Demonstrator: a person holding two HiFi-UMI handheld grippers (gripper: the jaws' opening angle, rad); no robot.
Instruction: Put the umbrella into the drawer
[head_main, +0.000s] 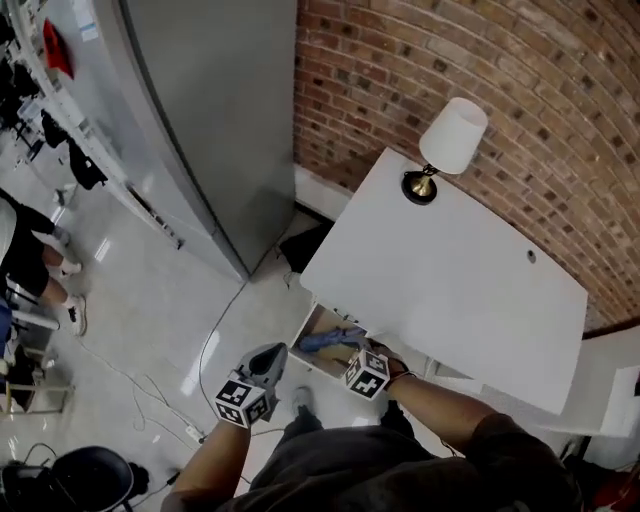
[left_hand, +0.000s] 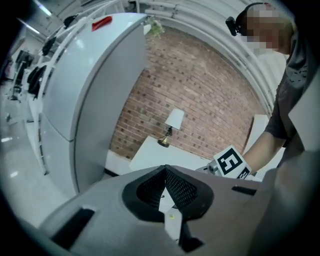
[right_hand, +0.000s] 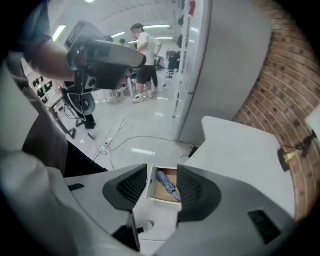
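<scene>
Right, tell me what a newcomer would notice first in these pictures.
The folded blue umbrella lying in the open drawer under the white table's front edge stands out first. Next comes the white-shaded lamp on the table's far corner, by the brick wall.
</scene>
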